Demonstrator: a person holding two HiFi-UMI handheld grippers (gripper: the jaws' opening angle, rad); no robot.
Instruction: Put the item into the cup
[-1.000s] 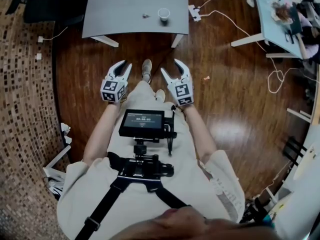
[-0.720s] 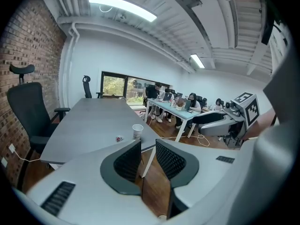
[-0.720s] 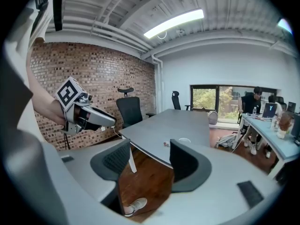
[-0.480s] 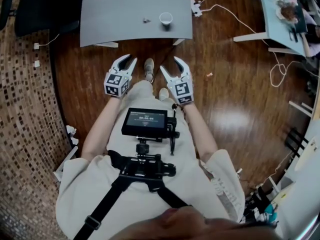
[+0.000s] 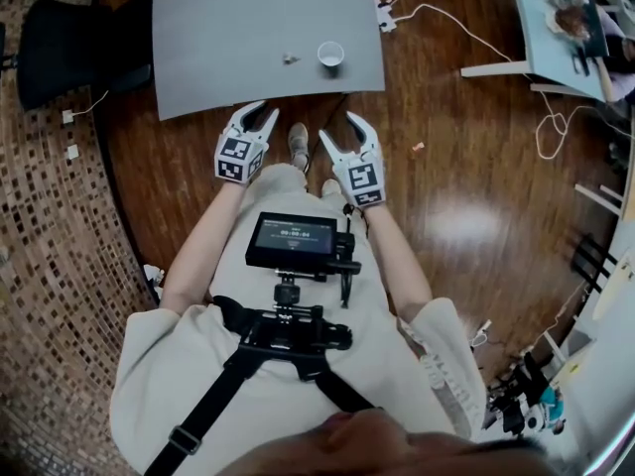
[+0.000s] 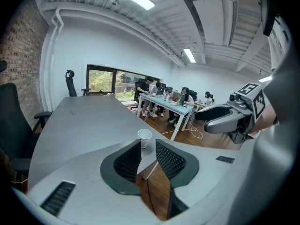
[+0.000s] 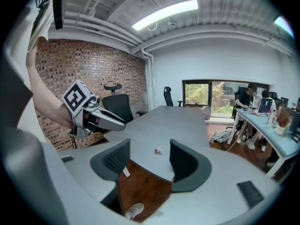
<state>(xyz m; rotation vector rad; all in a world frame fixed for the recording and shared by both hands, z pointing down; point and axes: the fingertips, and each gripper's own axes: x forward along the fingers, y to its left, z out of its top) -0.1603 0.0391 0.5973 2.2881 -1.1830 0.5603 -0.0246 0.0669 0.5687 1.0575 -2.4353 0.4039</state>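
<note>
A white paper cup (image 5: 330,54) stands near the front edge of a grey table (image 5: 228,28). A small item (image 5: 290,59) lies a little to its left. Both grippers hover over the wooden floor just short of the table edge. My left gripper (image 5: 260,115) is open with nothing between its jaws, and in the left gripper view (image 6: 148,150) the cup (image 6: 145,137) shows through the gap. My right gripper (image 5: 340,129) is open wider and empty, and in the right gripper view (image 7: 150,159) the item (image 7: 157,150) lies on the table ahead.
A black office chair (image 5: 60,48) stands left of the table. A second desk (image 5: 556,28) with clutter is at the upper right, with cables (image 5: 556,137) trailing on the floor. A power strip (image 5: 382,13) lies by the table's right edge. A chest-mounted screen (image 5: 293,241) sits below the grippers.
The table has drawn closer in the head view. Both grippers have moved forward toward its front edge, the left one now almost reaching it. Neither gripper's jaws have changed.
</note>
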